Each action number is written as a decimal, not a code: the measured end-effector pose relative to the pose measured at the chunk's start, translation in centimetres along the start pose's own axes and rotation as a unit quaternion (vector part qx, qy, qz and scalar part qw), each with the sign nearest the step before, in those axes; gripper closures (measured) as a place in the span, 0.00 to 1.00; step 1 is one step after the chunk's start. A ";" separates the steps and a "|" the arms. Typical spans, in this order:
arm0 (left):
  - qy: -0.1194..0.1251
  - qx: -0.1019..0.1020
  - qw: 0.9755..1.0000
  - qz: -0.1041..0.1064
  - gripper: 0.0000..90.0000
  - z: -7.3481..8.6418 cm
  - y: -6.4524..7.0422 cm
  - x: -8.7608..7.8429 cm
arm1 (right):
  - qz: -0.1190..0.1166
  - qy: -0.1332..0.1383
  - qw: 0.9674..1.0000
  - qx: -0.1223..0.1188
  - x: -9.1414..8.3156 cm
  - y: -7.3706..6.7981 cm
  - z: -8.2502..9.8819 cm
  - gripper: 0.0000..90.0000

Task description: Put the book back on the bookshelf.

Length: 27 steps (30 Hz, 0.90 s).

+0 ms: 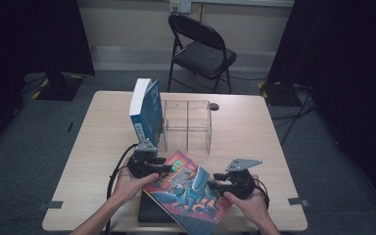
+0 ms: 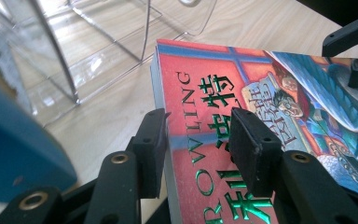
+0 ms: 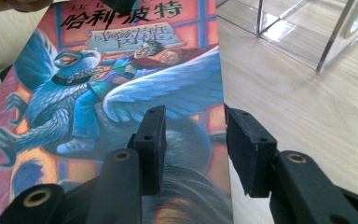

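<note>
I have the colourful book (image 1: 188,191) lifted at a tilt near the front edge of the tabletop (image 1: 103,147), above a dark flat thing (image 1: 149,213) of which I see just a corner and an edge; what it is I cannot make out. My left hand-held gripper (image 1: 162,169) straddles the book's spine-side edge: in the left gripper view one jaw sits off the edge and the other over the red cover (image 2: 242,116). The edge lies between them, but whether the pads actually press on it I cannot tell. My right hand-held gripper (image 1: 214,186) straddles the opposite long edge the same way: in the right gripper view one jaw is over the blue winged figure and the other over bare wood, and again contact is unclear. The book's near end is cut off by the bottom of the high view.

Behind stands a clear acrylic rack (image 1: 186,125), hard to read because it is see-through, with a blue book (image 1: 147,110) upright against its left side. A black folding chair (image 1: 200,49) stands beyond the tabletop.
</note>
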<state>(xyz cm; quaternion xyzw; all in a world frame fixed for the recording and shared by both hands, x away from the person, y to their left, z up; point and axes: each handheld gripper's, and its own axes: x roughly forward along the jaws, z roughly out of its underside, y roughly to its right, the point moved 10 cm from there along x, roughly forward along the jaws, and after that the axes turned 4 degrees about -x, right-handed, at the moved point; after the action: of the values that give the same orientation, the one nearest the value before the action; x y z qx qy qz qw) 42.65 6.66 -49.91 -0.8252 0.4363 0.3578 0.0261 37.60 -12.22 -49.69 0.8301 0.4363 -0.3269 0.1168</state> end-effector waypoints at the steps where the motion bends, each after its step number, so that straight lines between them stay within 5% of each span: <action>1: 0.000 0.001 1.000 0.003 0.63 -0.1 0.0 0.1 | 0.001 -0.001 1.000 -0.002 -0.1 0.0 0.1 0.65; 4: -0.001 -0.023 1.000 0.014 0.63 -0.1 0.0 0.0 | 0.004 -0.002 1.000 -0.003 -0.3 -0.2 0.2 0.65; 7: -0.008 -0.008 1.000 -0.003 0.60 0.2 0.1 -1.0 | -0.001 -0.003 1.000 -0.002 -0.2 -0.1 0.2 0.65; 10: 0.009 -0.014 1.000 0.006 0.56 0.6 0.7 -3.0 | -0.003 0.000 1.000 0.001 -0.2 -0.1 0.2 0.65; 12: 0.007 -0.007 1.000 -0.013 0.55 1.4 0.6 -4.2 | -0.002 0.001 1.000 0.000 -0.2 -0.1 0.2 0.65; 16: 0.011 -0.024 1.000 -0.012 0.52 3.4 0.6 -5.9 | 0.001 0.001 1.000 0.001 -0.3 -0.1 0.2 0.65; 19: 0.004 -0.018 1.000 -0.021 0.50 4.7 0.6 -6.8 | -0.002 0.002 1.000 0.003 -0.3 -0.1 0.2 0.65; 24: -0.011 -0.012 0.999 -0.029 0.48 6.7 0.5 -7.4 | -0.004 0.002 1.000 0.003 -0.3 -0.1 0.2 0.65; 27: -0.011 -0.026 0.999 -0.040 0.47 7.3 -0.1 -7.2 | -0.008 0.004 1.000 0.005 -0.3 0.0 0.2 0.65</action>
<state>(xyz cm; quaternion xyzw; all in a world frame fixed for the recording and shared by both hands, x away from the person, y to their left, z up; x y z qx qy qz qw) 36.01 14.38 -50.90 -0.8383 0.3931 0.3770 0.0238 37.39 -12.48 -49.69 0.8283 0.4416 -0.3273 0.1082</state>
